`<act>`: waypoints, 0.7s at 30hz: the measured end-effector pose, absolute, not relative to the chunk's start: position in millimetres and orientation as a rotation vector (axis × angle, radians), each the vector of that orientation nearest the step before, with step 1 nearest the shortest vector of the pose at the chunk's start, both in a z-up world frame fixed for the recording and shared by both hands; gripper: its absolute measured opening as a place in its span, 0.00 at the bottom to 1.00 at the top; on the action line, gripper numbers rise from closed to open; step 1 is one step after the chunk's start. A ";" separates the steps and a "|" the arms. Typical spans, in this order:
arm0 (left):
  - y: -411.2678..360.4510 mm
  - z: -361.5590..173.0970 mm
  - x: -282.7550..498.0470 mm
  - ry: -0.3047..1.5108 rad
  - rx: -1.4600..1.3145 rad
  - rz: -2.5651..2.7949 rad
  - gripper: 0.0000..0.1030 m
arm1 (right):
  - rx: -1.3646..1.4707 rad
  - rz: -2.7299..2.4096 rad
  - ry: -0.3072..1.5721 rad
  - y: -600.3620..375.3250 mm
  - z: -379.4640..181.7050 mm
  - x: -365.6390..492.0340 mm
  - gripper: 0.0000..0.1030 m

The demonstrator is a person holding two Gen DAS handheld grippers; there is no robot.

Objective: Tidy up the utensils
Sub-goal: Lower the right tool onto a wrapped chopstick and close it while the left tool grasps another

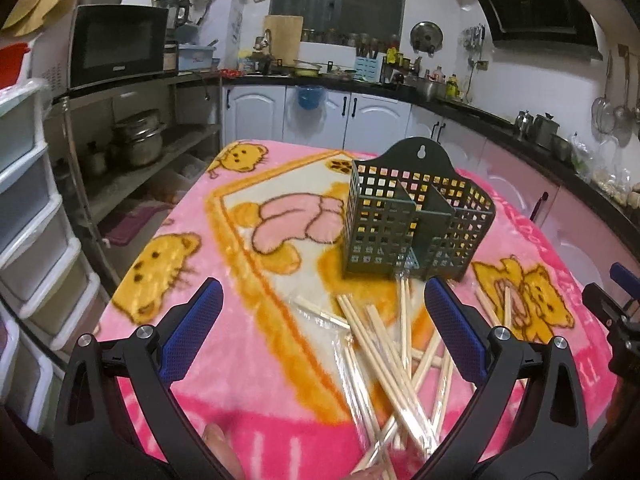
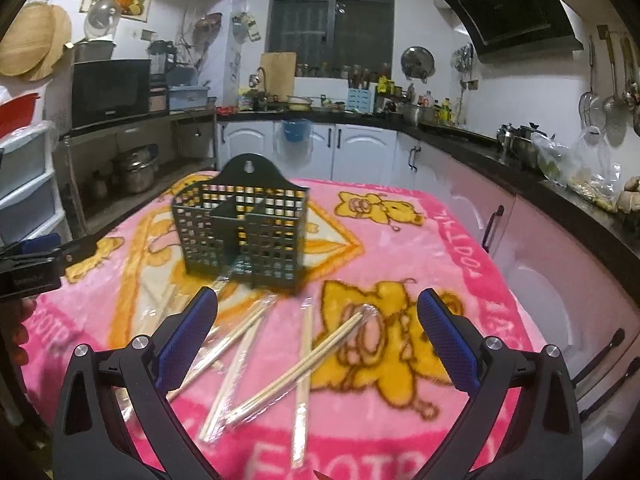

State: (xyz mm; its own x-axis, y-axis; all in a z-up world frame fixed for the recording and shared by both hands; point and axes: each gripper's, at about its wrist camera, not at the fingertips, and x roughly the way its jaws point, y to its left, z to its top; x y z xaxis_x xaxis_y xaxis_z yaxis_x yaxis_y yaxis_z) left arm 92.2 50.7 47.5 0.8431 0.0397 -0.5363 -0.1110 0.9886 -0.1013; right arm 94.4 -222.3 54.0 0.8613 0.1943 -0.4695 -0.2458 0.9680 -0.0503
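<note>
Kitchen table under a pink blanket [image 1: 240,360], mid-sort. Left gripper [image 1: 320,300] hanging with jaws spread wide and holding nothing, above a jumbled heap of wrapped chopsticks [image 1: 384,360] just in front of the green basket [image 1: 412,224]. Right gripper [image 2: 316,308] likewise spread wide and empty, over a looser scatter of chopsticks [image 2: 304,364] in front of the basket [image 2: 244,224]. Basket upright, divided into compartments, apparently empty. Likely next step: picking one pair; best taken from the edge of the pile, jaws crosswise to the sticks near mid-length, closing gently since the slick wrappers could slip, then dropped end-first into one compartment. From the left wrist, a crossed tangle close in front of the basket; from the right wrist, separate pairs lying apart in front of the basket, easier targets, plus the left gripper's side at the frame edge.
</note>
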 end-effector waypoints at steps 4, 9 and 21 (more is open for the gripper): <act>53.9 44.7 119.9 0.638 -0.170 0.018 0.90 | -0.096 0.215 0.530 -231.6 50.0 116.1 0.94; 53.1 34.7 155.4 0.718 -0.154 -0.027 0.90 | -0.089 0.191 0.576 -242.2 43.6 140.8 0.94; 64.3 -11.7 198.6 0.926 -0.224 -0.137 0.53 | -0.021 0.221 0.721 -260.0 13.0 181.4 0.94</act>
State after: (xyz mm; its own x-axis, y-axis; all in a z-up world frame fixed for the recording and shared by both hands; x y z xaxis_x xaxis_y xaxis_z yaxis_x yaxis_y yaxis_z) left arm 198.6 64.3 -11.7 0.5948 -0.2124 -0.7753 0.0205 0.9682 -0.2495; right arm 181.4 -260.0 13.0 0.7286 0.1936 -0.6570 -0.2083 0.9764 0.0567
